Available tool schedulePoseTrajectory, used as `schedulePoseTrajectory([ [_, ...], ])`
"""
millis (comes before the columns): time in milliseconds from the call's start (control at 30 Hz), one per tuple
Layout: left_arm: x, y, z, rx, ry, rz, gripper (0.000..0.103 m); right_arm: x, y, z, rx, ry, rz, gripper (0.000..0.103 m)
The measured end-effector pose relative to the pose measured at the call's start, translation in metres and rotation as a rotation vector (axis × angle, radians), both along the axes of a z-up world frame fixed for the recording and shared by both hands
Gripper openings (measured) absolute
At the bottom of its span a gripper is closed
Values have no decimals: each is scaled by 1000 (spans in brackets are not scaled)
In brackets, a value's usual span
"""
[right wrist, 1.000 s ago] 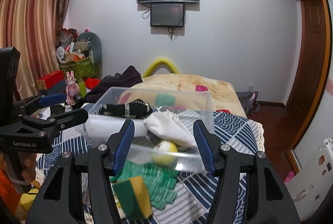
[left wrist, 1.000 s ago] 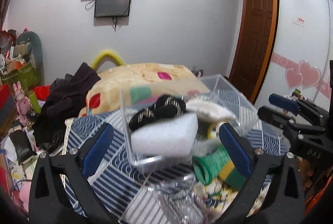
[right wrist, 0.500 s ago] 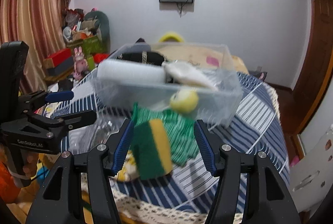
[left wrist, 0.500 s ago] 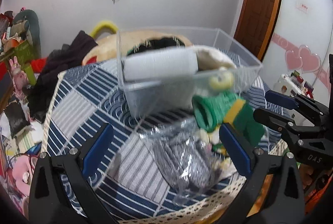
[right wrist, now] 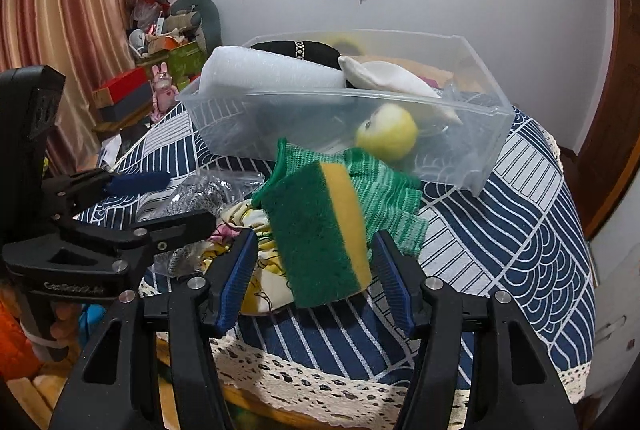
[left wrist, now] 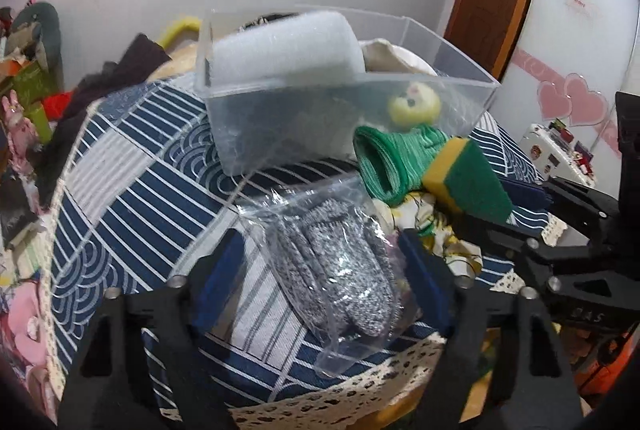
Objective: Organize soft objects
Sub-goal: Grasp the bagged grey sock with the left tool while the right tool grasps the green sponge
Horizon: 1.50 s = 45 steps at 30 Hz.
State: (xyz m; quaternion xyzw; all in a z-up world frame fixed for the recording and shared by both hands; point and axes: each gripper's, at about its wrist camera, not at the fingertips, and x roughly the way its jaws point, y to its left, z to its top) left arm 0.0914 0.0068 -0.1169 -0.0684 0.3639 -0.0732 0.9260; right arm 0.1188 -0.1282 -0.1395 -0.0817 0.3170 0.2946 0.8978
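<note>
While level, hand-held gripper (right wrist: pixel 314 264) straddles sponge (right wrist: pixel 318 234).

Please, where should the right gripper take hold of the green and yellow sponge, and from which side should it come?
Grip the sponge across its two long side faces, near its closer end. It lies lengthwise between the open right gripper fingers, propped on the floral cloth and green glove, so coming straight forward from the table's near edge probably works. It is soft, so close gently.

Green-yellow sponge (right wrist: pixel 320 230) atop green glove (right wrist: pixel 380 190), bagged grey gloves (left wrist: pixel 336 262) beside, clear bin (right wrist: pixel 472 134) behind holding soft items
</note>
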Motion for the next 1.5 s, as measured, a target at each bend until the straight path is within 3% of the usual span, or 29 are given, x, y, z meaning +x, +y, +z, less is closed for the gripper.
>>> schedulePoseTrajectory([
  [33, 1, 1, -1, -13, 7, -6, 61, 0, 0, 0, -3, 1, 3, 44],
  [167, 0, 2, -6, -49, 26, -33, 43, -2, -3, 1, 2, -2, 6, 40],
  [333, -10, 2, -4, -40, 4, -39, 32, -4, -8, 6, 27, -11, -2, 38],
  [633, -25, 12, 19, -35, -60, -9, 31, -11, -24, 23, 62, -57, -37, 38],
  [1033, -33, 10, 74, 12, -221, -5, 31, -5, -30, 62, 109, -156, -76, 38],
  [1500, 24, -5, 111, 62, -316, -8, 31, 25, -34, 80, 141, -196, -146, 38],
])
